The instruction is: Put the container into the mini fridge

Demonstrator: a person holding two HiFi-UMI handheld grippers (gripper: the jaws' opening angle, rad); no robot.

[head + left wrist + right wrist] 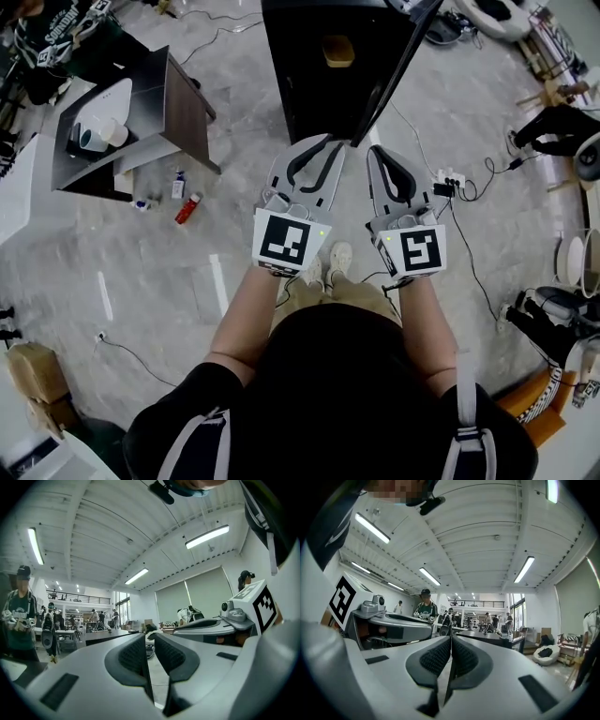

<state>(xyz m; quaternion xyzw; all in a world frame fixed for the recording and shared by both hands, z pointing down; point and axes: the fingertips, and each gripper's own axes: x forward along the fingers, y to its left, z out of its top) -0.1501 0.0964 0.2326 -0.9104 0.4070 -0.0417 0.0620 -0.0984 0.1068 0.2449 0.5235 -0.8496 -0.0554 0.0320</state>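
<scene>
Two tools are held side by side in front of the person, well above the floor (141, 272), and neither has hold of anything. The left tool (323, 150) has its jaws a narrow way apart; its own view shows only open room through the gap between the ribbed pads (133, 656). The right tool (375, 155) has its jaws pressed together, the pads (461, 656) meeting along a thin line.

Both tools point at the black mini fridge (319, 75), which stands just beyond their tips at the far middle of the scene. A slanted panel on its right looks like the door swung open, though I cannot be sure. A small tan object (337, 52) sits on or in it; what it is cannot be told.

What I take for the container (94, 138) is a small round cup on a white tray (112, 98), on the low dark bench (178, 103) at the far left, well apart from both tools. It therefore lies to the left of the fridge and of the tools, and the left tool is the nearer one. Being round, it shows no long axis to line up with. Two small bottles (187, 208) lie on the floor between the bench and the left tool.
</scene>
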